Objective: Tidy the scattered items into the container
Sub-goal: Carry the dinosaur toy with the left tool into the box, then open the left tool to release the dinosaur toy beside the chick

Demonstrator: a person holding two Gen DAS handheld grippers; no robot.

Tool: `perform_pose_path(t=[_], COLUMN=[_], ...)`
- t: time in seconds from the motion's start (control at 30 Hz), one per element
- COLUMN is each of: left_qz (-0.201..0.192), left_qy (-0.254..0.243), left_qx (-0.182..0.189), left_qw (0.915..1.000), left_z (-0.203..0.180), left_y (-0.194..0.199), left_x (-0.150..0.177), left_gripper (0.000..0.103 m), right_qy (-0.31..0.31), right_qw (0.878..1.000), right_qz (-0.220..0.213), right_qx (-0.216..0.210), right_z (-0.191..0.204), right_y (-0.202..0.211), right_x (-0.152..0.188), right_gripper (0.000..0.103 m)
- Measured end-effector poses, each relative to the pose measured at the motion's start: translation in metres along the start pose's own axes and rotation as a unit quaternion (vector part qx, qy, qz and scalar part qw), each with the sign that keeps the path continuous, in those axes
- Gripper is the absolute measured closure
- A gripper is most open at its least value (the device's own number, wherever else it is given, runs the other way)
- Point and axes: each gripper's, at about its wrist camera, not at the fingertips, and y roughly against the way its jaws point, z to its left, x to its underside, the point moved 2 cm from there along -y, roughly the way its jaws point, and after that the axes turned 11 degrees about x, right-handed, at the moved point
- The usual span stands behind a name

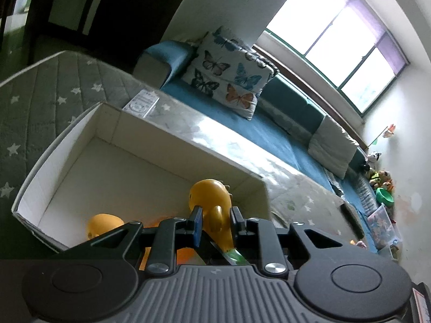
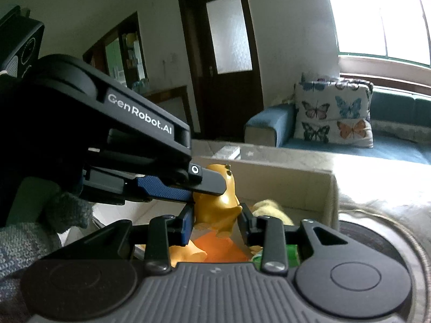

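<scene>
My left gripper (image 1: 214, 222) and right gripper (image 2: 216, 219) both clamped one yellow toy (image 1: 212, 202) over the white box (image 1: 67, 134). Only the right view showed my gloved hand (image 2: 40, 231); the left alone showed a remote (image 1: 141, 102) behind.

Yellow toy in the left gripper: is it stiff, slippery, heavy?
Probably stiff: the yellow toy keeps its shape between the left gripper pads. Its glossy, rounded surface may slip. Likely light, as it looks like moulded plastic.
</scene>
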Motion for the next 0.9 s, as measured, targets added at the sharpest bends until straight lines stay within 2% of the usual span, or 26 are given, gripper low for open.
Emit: perform_pose_path(t=[0.23,0.47,0.77,0.9], left_qz=[0.010,0.009,0.006,0.003], left_qy=[0.018,0.017,0.008,-0.002], left_qx=[-0.011,-0.022,-0.031,-0.034], left_qw=[0.9997,0.9996,0.9995,0.9994], left_z=[0.023,0.032,0.032,0.026], left_y=[-0.015,-0.014,-0.002,0.006], left_x=[-0.002,-0.001,0.002,0.005], left_gripper=[0.078,0.078,0.078,0.078], right_qy=[0.001,0.004,0.014,0.021], right_qw=[1.000,0.999,0.999,0.999], right_qz=[0.027,0.039,0.040,0.034], right_qx=[0.000,0.004,0.002,0.001], right_z=[0.003,0.008,0.013,0.013], right_y=[-0.030,-0.044,-0.038,-0.027], right_x=[0.006,0.008,0.007,0.006], right_gripper=[0.069,0.068,0.067,0.062])
